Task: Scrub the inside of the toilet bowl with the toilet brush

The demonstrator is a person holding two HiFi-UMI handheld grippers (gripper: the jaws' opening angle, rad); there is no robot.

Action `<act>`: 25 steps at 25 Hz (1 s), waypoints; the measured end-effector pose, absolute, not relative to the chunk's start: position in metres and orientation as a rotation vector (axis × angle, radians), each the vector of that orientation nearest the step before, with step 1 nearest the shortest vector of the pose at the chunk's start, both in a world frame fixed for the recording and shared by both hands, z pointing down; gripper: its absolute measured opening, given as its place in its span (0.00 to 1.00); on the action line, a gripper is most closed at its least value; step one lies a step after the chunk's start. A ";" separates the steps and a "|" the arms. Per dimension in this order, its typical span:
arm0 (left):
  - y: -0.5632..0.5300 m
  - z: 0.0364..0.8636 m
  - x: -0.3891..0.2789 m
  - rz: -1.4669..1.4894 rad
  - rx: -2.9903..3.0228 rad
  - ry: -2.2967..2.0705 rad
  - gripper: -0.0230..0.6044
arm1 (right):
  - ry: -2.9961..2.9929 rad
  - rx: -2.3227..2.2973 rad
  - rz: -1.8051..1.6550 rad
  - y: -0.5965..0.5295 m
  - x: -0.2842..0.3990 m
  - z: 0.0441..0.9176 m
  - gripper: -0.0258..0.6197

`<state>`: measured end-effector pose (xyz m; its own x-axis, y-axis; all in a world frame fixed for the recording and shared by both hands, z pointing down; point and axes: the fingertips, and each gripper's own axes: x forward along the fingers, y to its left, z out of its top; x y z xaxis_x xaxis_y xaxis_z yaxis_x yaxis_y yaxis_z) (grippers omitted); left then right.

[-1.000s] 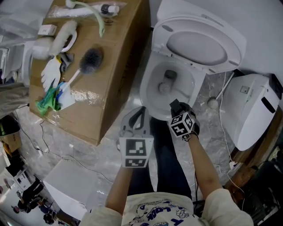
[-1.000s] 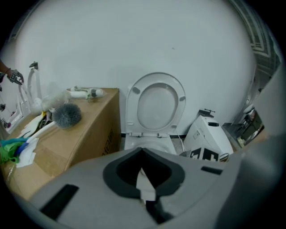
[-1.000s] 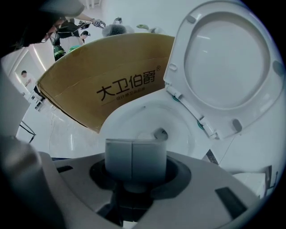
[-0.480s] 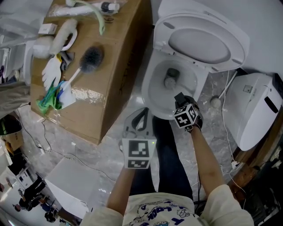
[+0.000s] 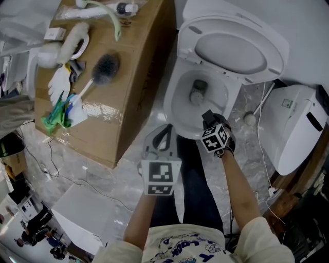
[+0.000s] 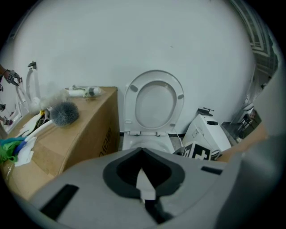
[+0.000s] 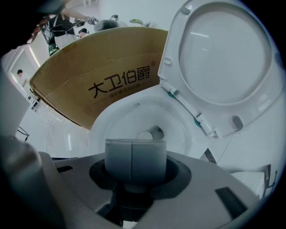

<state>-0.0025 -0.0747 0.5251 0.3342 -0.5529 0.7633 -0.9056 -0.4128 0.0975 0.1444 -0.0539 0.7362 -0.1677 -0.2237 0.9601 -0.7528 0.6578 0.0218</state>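
The toilet bowl (image 5: pixel 181 105) stands with its lid (image 5: pixel 234 49) raised; its bowl (image 7: pixel 134 118) holds nothing but the drain. The toilet brush (image 5: pixel 104 70), grey bristle head on a white handle, lies on the cardboard box (image 5: pixel 139 77), also seen as brush (image 6: pixel 64 113) at left. My left gripper (image 5: pixel 165 127) hovers over the floor just before the bowl's front, shut and empty (image 6: pixel 144 179). My right gripper (image 5: pixel 206 118) sits at the bowl's near right rim, its pads (image 7: pixel 119 159) pressed together on nothing.
On the box lie white gloves (image 5: pixel 60 82), a green cloth (image 5: pixel 55 117) and a bottle (image 5: pixel 125 9). A white toilet unit (image 5: pixel 293 128) lies on the floor at right with a cable (image 5: pixel 259 149). A white sheet (image 5: pixel 82 210) lies at lower left.
Almost nothing: both grippers and the toilet sit slightly further right in the head view. The jaws have stayed shut.
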 end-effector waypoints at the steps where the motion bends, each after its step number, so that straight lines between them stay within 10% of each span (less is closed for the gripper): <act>1: -0.075 0.525 -0.003 0.895 2.087 -1.274 0.04 | -1.720 0.792 0.568 -0.050 0.144 0.734 0.30; 25: -0.074 0.517 -0.003 0.875 2.102 -1.263 0.04 | -1.735 0.558 0.552 0.002 0.172 0.698 0.30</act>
<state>-0.0026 -0.0741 0.5169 0.3526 -0.5557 0.7529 -0.9001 -0.4216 0.1103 0.1717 0.0022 0.6975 -0.2130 -0.0801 0.9738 -0.6282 0.7745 -0.0737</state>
